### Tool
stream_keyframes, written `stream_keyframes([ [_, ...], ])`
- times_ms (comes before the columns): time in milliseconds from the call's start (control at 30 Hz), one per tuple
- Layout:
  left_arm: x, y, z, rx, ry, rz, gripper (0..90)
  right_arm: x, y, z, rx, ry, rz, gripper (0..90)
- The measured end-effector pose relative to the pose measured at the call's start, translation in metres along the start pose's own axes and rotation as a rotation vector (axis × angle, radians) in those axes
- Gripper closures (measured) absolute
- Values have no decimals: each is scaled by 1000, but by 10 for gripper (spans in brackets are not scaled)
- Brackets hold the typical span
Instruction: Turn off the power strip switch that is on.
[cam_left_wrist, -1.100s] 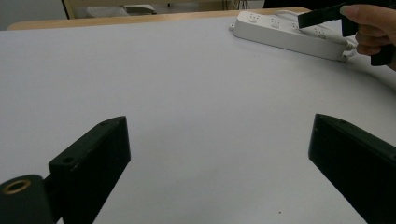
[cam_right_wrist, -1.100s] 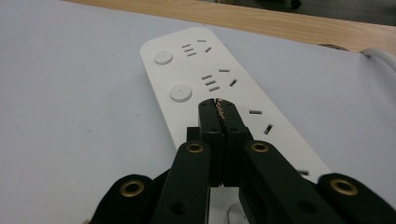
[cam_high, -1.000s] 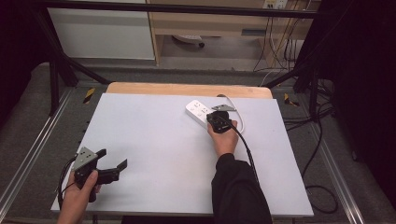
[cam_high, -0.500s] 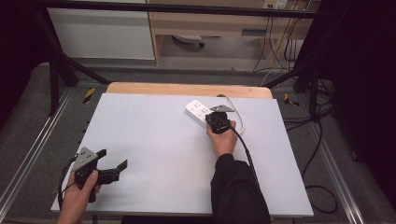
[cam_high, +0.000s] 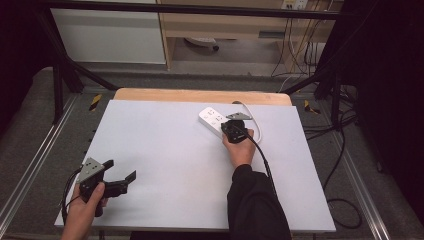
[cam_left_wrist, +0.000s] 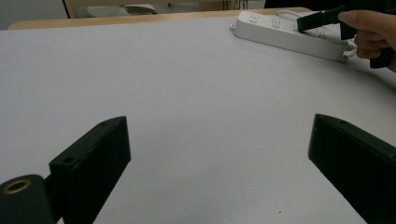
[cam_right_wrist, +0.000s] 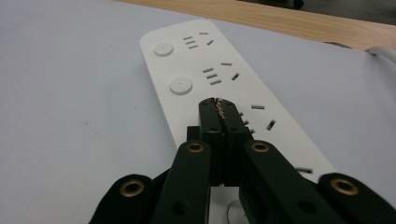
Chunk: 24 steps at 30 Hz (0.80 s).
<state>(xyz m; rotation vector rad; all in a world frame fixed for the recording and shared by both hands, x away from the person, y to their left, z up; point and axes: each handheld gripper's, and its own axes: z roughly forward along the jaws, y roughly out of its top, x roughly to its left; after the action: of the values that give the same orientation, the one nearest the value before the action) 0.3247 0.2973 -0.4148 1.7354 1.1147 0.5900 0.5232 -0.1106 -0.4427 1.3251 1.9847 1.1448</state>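
Two grippers are in use, one per hand, and one white power strip (cam_high: 216, 120) lies on the table (cam_high: 165, 150). One white cable (cam_high: 248, 111) curves off the strip's far right end.

The strip sits at the far side of the table, right of centre, set at a slant, with its long body running from far left to near right. In the right gripper view, two round buttons (cam_right_wrist: 181, 85) and several sets of socket slots (cam_right_wrist: 211, 76) show on its top face.

Right gripper (cam_high: 231, 128): held over the near right part of the strip, jaws pressed fully together with nothing between them. In the right gripper view the closed tips (cam_right_wrist: 219, 108) sit directly above the strip's top face, beside a set of slots; whether they touch the surface cannot be told.

Left gripper (cam_high: 120, 179): at the near left corner of the table, well apart from the strip. Its jaws stand wide apart and hold nothing.
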Motion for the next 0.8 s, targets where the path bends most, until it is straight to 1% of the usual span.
stream_keyframes([
  [167,0,0,0,-1,-1,1,55,0,0,0,0,-1,2,900],
  [200,0,0,0,-2,-1,1,55,1,0,0,0,-5,-4,900],
  [367,0,0,-1,-3,0,0,56,2,-2,0,-13,-8,-5,900],
  [433,0,0,0,-3,3,0,56,3,-2,1,-18,-4,-9,900],
  [533,0,0,0,3,2,-1,56,4,-3,1,-26,-11,-18,900],
  [667,0,0,0,-3,4,-4,56,5,-3,1,-25,-21,-34,900],
  [700,0,0,0,-3,4,-4,56,6,-4,1,-32,-25,-41,900],
  [733,1,0,0,-2,7,-4,56,5,-6,0,-43,-21,-38,900],
  [767,1,0,0,-1,7,-7,56,5,-6,0,-43,-21,-38,900],
  [800,1,0,-1,0,11,-8,56,5,-7,0,-46,-16,-26,900],
])
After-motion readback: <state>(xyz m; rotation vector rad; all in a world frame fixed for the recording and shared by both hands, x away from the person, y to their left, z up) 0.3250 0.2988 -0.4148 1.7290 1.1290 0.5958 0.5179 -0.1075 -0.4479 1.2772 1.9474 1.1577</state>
